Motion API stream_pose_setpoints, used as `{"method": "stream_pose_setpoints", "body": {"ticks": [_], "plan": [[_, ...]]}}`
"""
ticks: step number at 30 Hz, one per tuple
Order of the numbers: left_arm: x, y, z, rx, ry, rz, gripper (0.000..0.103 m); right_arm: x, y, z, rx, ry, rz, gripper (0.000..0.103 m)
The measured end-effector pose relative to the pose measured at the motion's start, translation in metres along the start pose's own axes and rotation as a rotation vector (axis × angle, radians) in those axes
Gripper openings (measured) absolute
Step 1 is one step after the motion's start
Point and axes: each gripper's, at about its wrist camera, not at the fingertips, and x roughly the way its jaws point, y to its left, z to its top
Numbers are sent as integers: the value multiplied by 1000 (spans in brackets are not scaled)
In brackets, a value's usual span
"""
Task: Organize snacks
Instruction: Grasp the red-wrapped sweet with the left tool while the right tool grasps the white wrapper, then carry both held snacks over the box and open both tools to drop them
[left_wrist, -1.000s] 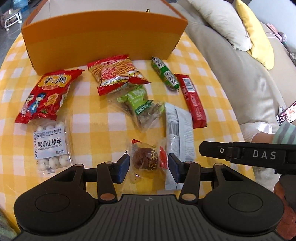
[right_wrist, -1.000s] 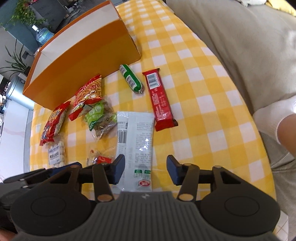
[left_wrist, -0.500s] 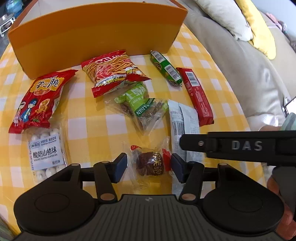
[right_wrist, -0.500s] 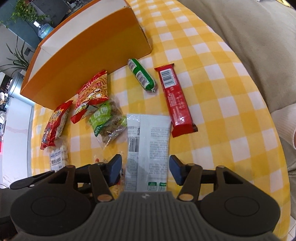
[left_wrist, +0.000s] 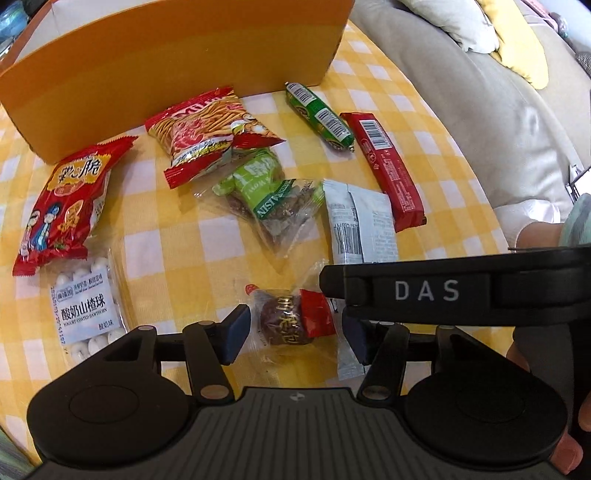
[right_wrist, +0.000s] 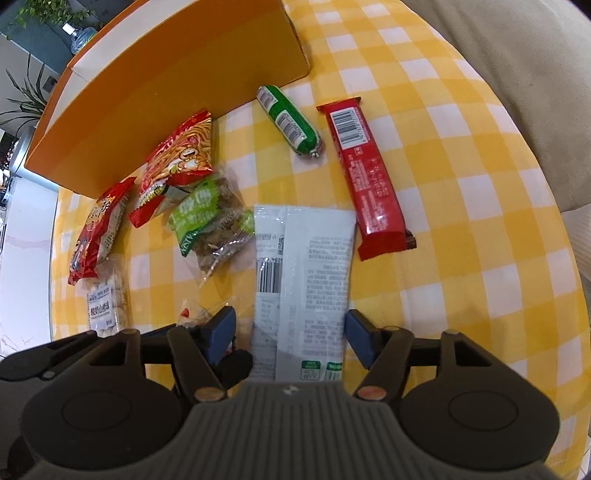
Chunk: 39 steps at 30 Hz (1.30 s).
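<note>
The left gripper (left_wrist: 293, 334) hangs over the near edge of the round table (right_wrist: 461, 206), fingers spread on either side of a small clear-wrapped dark sweet (left_wrist: 291, 321); a gap shows at the left pad, and the right pad is partly hidden behind the right gripper's body, so no grip shows. The right gripper (right_wrist: 290, 334) straddles the near end of the white packet (right_wrist: 306, 258), its jaws opening, pads apart from the packet's edges with cloth showing at both sides.

Behind them the snacks crowd the middle of the table: a green-labelled clear bag (left_wrist: 275, 201) touches the white packet's left edge, a red noodle bag (left_wrist: 212, 138) overlaps its far end, a red bar (right_wrist: 364, 181) lies just beside the packet's right edge, and a green sausage (right_wrist: 290, 120) lies beyond that. Toward the left edge sit a red crisp bag (left_wrist: 64, 199) and a bag of white balls (left_wrist: 86, 310), overlapping. The orange box (right_wrist: 166, 92) stands along the far edge, the noodle bag near its wall.

The right side of the table, beyond the red bar to the edge by the sofa (right_wrist: 517, 74), is bare checked cloth
</note>
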Motion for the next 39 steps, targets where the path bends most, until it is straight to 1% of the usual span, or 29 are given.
{"method": "stream_pose_setpoints", "body": {"ticks": [2, 4, 6, 8, 10, 13, 16, 18, 19, 20, 21, 23, 24, 28, 33, 34, 35, 39], "plan": [[2, 3, -1, -11, 6, 3, 64, 0, 1, 0, 1, -1, 12, 69], [1, 7, -4, -37, -1, -9, 58, -1, 2, 0, 1, 4, 30, 73], [1, 11, -5, -57, -3, -16, 51, -1, 3, 0, -1, 5, 41, 74], [0, 14, -6, -72, -4, -14, 46, -1, 4, 0, 4, 7, 56, 74], [-2, 16, -7, -87, -6, -12, 45, -3, 5, 0, 12, 13, 73, 74], [-5, 18, -8, -100, -9, 21, 42, -3, 9, -1, -7, 19, 76, 74], [-9, 21, -7, -115, -6, 50, 42, 2, 9, -2, -18, 35, 54, 72], [-13, 24, -7, -124, -11, 56, 42, 5, 7, -3, -17, 37, 42, 72], [-15, 25, -7, -132, -15, 56, 42, 5, 7, -3, -18, 35, 41, 69], [-15, 25, -7, -130, -14, 55, 42, 5, 7, -2, -26, 32, 35, 63], [-16, 24, -8, -129, -15, 57, 42, 5, 8, -2, -41, 26, 20, 59], [-17, 24, -9, -130, -18, 60, 42, 6, 9, -2, -57, 18, 2, 40], [-18, 24, -9, -134, -20, 61, 42, 6, 10, -2, -69, 15, -12, 38], [-26, 25, -10, -148, -35, 70, 42, 5, 8, -2, -82, 11, -7, 34], [-40, 31, -11, -182, -71, 56, 42, -3, 5, -2, -73, -2, -4, 31], [-43, 33, -11, -190, -76, 55, 42, -6, 5, -2, -71, -8, 4, 30], [-46, 34, -12, -198, -83, 54, 42, -10, 5, -2, -67, -12, 14, 23], [-57, 37, -11, -215, -110, 57, 42, -24, 0, -1, -21, -28, 80, 21]]}}
